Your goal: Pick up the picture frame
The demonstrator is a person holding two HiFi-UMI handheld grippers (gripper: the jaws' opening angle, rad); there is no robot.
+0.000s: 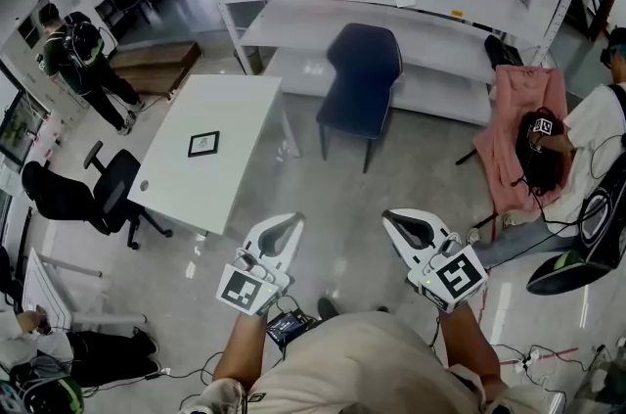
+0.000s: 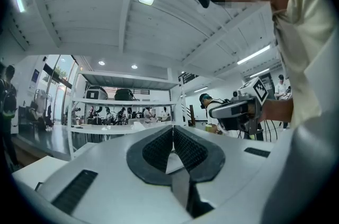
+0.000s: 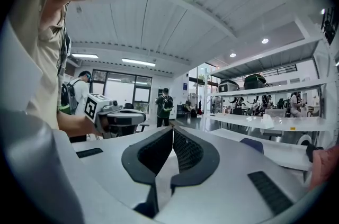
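The small black picture frame [image 1: 203, 144] lies flat near the middle of the white desk [image 1: 245, 109], and the left gripper [image 1: 291, 220] and the right gripper [image 1: 390, 216] are held level above the floor [image 1: 411, 172], well apart from the desk's near edge, each with its fingers [image 2: 159, 150] pressed together and empty.

1. I wore a cream short-sleeved shirt [image 1: 364, 369].
2. My left gripper [image 1: 290, 222] and right gripper [image 1: 393, 218] had white shells with black ribbed pads [image 2: 158, 150].
3. Each carried a black-and-white marker cube [image 1: 249, 291].
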